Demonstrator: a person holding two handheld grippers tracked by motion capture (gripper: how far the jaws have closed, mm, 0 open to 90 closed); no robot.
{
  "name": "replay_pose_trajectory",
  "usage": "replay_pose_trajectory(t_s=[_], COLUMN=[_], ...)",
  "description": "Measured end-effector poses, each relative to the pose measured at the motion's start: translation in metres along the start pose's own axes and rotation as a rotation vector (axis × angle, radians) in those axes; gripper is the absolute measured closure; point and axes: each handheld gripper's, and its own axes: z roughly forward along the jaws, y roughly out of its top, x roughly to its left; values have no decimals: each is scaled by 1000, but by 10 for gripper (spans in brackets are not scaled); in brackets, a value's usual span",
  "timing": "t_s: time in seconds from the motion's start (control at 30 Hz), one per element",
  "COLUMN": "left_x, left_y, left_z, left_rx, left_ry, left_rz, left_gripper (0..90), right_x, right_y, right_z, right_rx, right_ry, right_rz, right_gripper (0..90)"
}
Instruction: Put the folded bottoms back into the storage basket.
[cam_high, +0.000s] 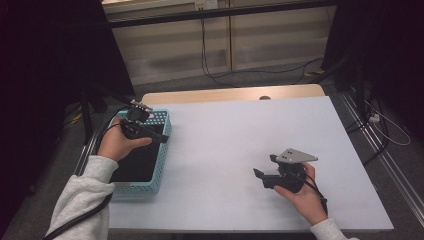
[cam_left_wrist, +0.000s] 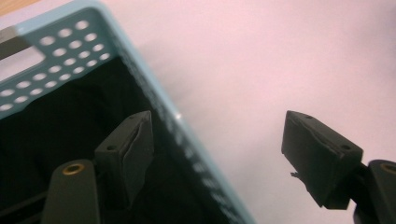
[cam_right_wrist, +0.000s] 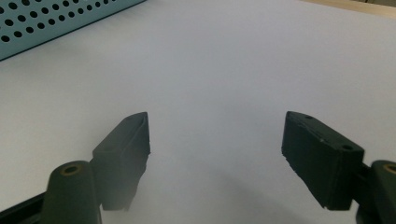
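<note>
A light blue perforated basket (cam_high: 161, 167) stands at the table's left edge, and its inside looks black (cam_high: 135, 165). A person's left hand holds my left gripper (cam_high: 160, 135) over the basket's far right corner. In the left gripper view this gripper (cam_left_wrist: 219, 154) is open and straddles the basket's wall (cam_left_wrist: 70, 37), one jaw over the dark inside and the other over the white table (cam_left_wrist: 280, 46). My right gripper (cam_high: 264, 166) rests low at the front right, pointing left. Its jaws (cam_right_wrist: 217, 149) stand open above bare tabletop with nothing between them.
The white table (cam_high: 225, 130) has a wooden strip (cam_high: 230, 94) along its far side. The basket's wall (cam_right_wrist: 46, 23) shows far off in the right gripper view. Cables (cam_high: 215, 75) lie on the floor behind, and metal rails (cam_high: 390, 160) run along the right.
</note>
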Motion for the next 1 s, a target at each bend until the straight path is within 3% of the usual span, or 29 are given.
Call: replay_pose_trajectory(t_s=[0.4,0.5,1.0], left_x=[-27,-35,-57], left_y=[7,7,6], left_z=[19,25,43], left_rx=[-11,-1,-2], left_ry=[-49,-59,-104], left_rz=[42,68,100], left_gripper=[232,226,218], right_x=[-6,-7,-9], right_y=[-2,-3,-6], right_z=[-7,-9,-12], right_rx=[-6,-4,5], right_ry=[-1,2,9], right_rz=[17,14,18], right_gripper=[230,229,228])
